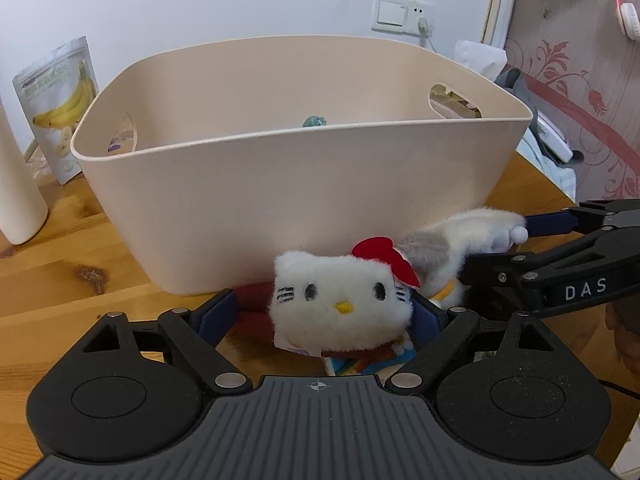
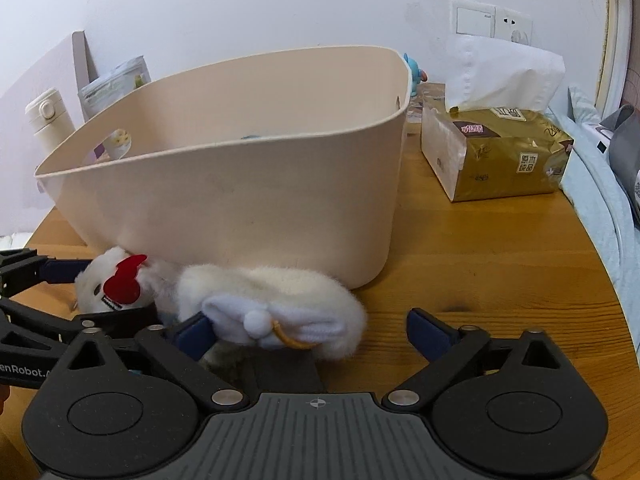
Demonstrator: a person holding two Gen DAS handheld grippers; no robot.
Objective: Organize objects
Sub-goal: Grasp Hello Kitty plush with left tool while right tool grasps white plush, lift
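The beige bin [image 1: 304, 200] is seen standing mid-desk, its near wall close behind two plush toys. Bare desk [image 2: 500, 264] is being left open to the right of the bin, running to the rounded desk edge, where pale blue bedding is lying just beyond. On the far right the gold tissue pack [image 2: 504, 156] is standing apart from the bin; Chinese characters are printed on it but are too small to be read surely.

"DAS" is being read on the right gripper's arm in the left wrist view; "enRobot" is being read, cut off, on the left gripper's arm in the right wrist view. A banana snack pouch [image 1: 60, 104] is leaning at the wall, left of the bin.

The white cat plush [image 1: 340, 304], with red bow, yellow nose and black whiskers, is being bracketed by the left gripper [image 1: 324, 312], spread wide and not pressed shut. The white-and-grey plush [image 2: 276, 304] is lying beside it on the desk, touched by one pad of the right gripper [image 2: 312, 332], which is being held wide apart.
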